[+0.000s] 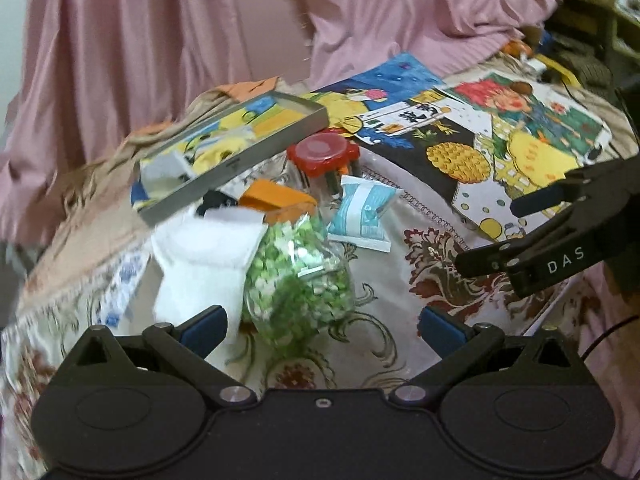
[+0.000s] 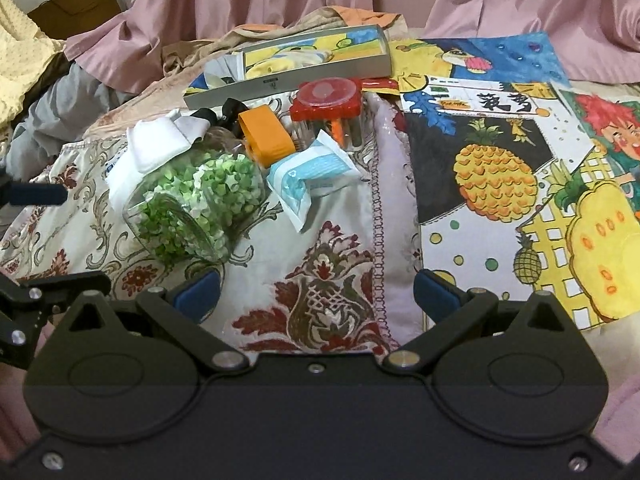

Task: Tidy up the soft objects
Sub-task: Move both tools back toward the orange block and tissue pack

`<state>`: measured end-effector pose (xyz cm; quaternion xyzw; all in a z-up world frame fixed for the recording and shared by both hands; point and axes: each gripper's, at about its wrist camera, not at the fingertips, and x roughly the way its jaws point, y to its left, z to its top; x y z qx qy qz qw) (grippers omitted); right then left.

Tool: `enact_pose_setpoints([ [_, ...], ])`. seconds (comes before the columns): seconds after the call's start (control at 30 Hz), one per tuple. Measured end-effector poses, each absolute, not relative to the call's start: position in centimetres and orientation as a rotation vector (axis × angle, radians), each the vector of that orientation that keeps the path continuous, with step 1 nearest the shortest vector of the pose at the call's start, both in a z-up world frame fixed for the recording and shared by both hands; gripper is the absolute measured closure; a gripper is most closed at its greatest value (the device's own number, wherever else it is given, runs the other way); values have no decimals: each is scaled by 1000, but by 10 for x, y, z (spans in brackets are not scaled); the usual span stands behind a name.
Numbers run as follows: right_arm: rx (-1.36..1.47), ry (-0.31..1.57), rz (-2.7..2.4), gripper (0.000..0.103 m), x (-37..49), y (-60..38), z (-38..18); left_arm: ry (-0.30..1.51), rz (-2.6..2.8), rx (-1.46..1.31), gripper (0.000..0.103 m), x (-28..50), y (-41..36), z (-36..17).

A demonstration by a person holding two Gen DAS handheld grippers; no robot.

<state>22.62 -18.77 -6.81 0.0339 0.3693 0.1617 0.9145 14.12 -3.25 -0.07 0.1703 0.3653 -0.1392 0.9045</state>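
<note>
Supporting surface: a bed or couch under a cream damask cloth (image 2: 280, 240) with red-brown floral motifs. Lying on it: a glass jar of green paper stars (image 2: 196, 204) on its side; a white folded cloth (image 2: 158, 144) touching it; a blue-and-white tissue packet (image 2: 308, 178); an orange object (image 2: 266, 134); a red-lidded clear container (image 2: 328, 110), upright; a grey shallow box (image 2: 288, 68); several children's paintings (image 2: 496, 168) at right, overlapping.

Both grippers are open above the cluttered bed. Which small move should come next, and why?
Probably ease the left gripper forward and left onto the white folded cloth. Its jaws are open and empty, and the cloth is the nearest soft item, beside the jar of green paper stars.
</note>
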Motion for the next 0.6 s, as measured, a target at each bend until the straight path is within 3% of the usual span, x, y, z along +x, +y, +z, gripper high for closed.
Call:
enact_pose_setpoints([
  [0.6, -146, 571, 385, 0, 277, -159, -62, 738, -409, 624, 1, 218, -50, 14],
])
